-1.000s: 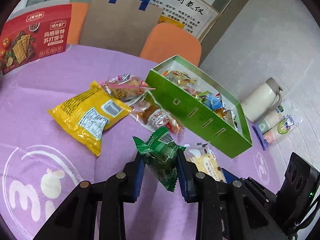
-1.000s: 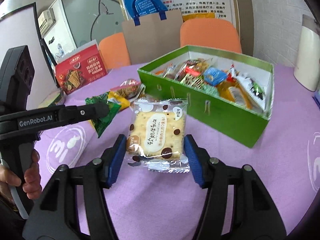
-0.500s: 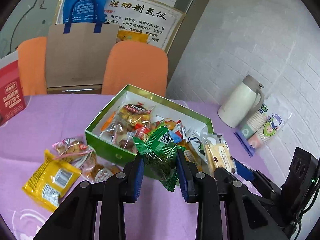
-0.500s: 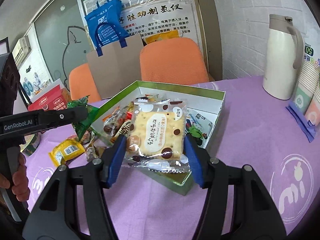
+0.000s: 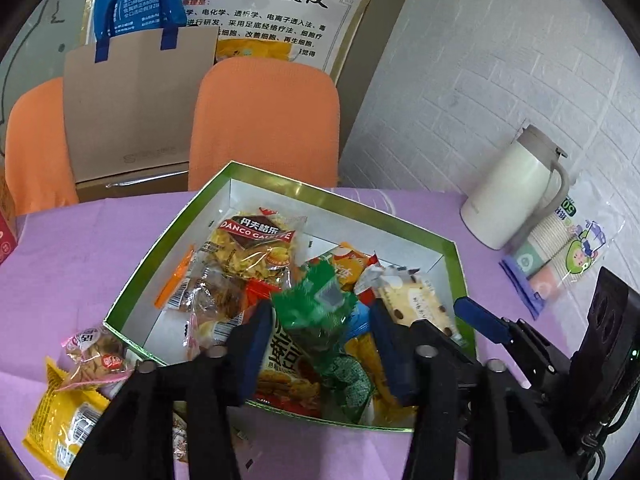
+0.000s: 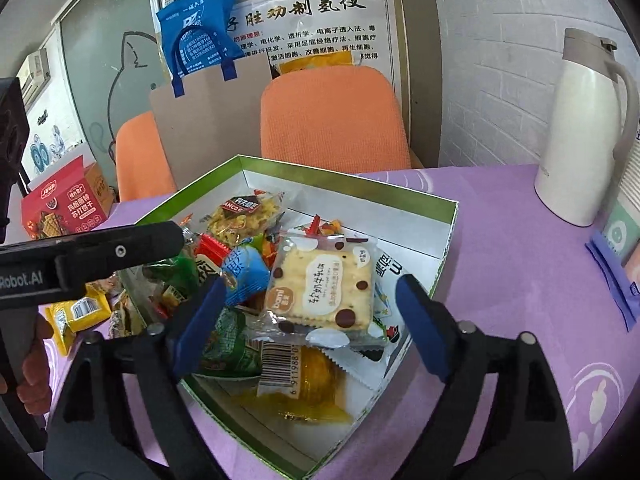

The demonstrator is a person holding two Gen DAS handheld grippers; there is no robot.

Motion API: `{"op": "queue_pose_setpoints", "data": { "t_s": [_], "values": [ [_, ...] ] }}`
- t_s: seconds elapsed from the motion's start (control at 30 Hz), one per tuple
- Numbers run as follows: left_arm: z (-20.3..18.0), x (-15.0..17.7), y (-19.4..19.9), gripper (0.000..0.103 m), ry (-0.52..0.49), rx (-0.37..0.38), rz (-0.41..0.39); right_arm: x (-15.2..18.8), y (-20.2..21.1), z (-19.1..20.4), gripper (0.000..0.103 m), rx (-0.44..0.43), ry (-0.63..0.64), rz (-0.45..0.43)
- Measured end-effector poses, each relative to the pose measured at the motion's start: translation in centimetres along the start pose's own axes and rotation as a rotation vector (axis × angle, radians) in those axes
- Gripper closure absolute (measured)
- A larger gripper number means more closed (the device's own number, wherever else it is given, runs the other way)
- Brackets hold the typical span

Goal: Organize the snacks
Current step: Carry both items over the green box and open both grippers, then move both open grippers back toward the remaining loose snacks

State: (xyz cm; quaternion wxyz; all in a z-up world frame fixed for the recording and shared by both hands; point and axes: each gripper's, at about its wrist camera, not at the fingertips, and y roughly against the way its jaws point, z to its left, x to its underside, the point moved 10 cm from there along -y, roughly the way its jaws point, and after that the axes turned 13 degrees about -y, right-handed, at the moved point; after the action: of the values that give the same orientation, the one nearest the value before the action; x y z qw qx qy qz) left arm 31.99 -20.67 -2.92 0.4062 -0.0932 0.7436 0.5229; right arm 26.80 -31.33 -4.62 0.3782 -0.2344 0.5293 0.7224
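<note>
So both grippers are parked right over the green box (image 5: pixel 140 276) and both have just been opening up. The left gripper (image 5: pixel 320 340) has its blue pads spread with the green snack packet (image 5: pixel 316 312) still sitting between them, looks like it's dropping free rather than being pinched, though it's blurry so I can't swear the pads are fully clear of it. The right gripper (image 6: pixel 308 320) is spread wide, and the chocolate-chip cracker packet (image 6: pixel 324 284) lies between the pads without touching either, flat on top of the pile in the box. Around those there's a heap of other wrapped snacks already inside, the Danco Galette packet (image 5: pixel 256 248) up toward the far corner. What matters for the next move, I reckon: the leftovers are all off to the left of the box on the purple counter (image 5: pixel 80 248), namely the yellow packet (image 5: pixel 60 420) and a pink-edged clear packet (image 5: pixel 96 352) just outside the box's near-left corner. The left gripper is plainly the nearer one, so it'd swing down and left for them. The yellow packet's long axis runs roughly toward the camera.
</note>
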Motion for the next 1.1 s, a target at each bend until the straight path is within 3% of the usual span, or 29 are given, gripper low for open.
{"op": "queue_pose_setpoints", "data": {
  "t_s": [0.17,0.33,0.7,0.87,1.1],
  "values": [
    [0.6,0.5,0.3,0.018,-0.010,-0.053,-0.017,0.6,1.1,-0.3,0.008,0.016,-0.002,-0.007],
    [0.7,1.3,1.0,0.018,-0.012,-0.079,0.006,0.6,3.3,0.3,0.008,0.008,0.000,-0.034],
    [-0.8,3.3,6.4,0.018,-0.038,-0.084,-0.043,3.1,7.0,3.2,0.008,-0.028,0.013,-0.042],
    [-0.7,5.5,9.6,0.018,-0.043,-0.104,-0.055,6.3,7.8,5.5,0.008,-0.071,0.056,-0.004],
    [5.0,11.7,13.0,0.018,0.096,-0.213,-0.010,10.8,5.5,9.3,0.008,-0.123,0.107,0.120]
  ]
}}
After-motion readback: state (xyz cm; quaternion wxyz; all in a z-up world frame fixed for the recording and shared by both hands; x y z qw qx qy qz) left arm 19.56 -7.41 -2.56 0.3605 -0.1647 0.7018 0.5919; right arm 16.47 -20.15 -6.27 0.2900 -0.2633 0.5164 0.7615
